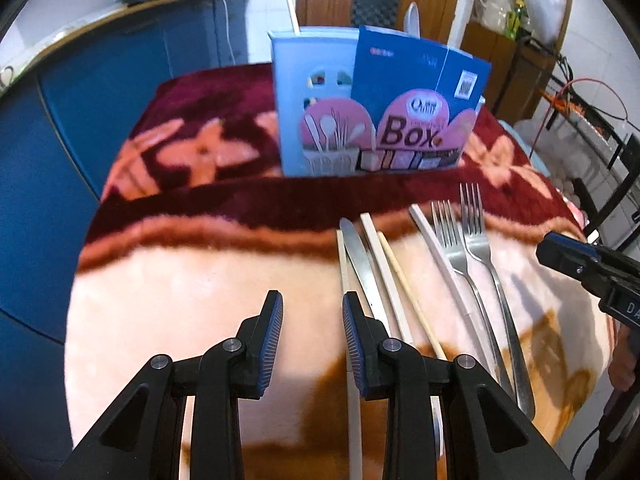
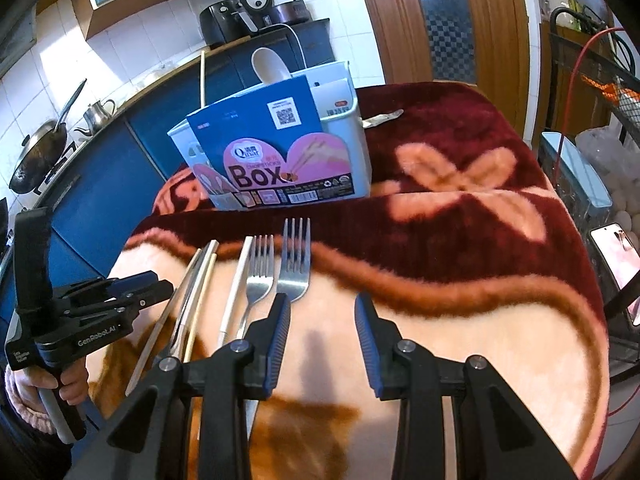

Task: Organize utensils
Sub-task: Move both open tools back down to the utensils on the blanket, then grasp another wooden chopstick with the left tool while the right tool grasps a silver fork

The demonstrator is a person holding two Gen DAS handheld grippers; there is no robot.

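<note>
Several utensils lie side by side on a pink and maroon blanket (image 1: pixel 200 280): a knife (image 1: pixel 360 256), pale chopsticks (image 1: pixel 380 256) and two steel forks (image 1: pixel 478 240). Behind them stands a light-blue utensil holder (image 1: pixel 296 92) with a blue "Box" card; a white spoon (image 2: pixel 268 64) and a chopstick (image 2: pixel 202 76) stick up out of it. My left gripper (image 1: pixel 311 300) is open over the blanket, its right finger above the leftmost chopstick and the knife. My right gripper (image 2: pixel 322 300) is open too, with nothing between its jaws, and its left finger is over the handle of the right fork (image 2: pixel 295 264).
Blue kitchen cabinets (image 1: pixel 100 92) curve round the far left, with a wok (image 2: pixel 40 156), a kettle (image 2: pixel 96 116) and an air fryer (image 2: pixel 222 22) on the counter. A phone (image 2: pixel 616 264) and a wire rack (image 2: pixel 592 92) stand to the right. A hand (image 2: pixel 68 384) holds the left gripper (image 2: pixel 152 284).
</note>
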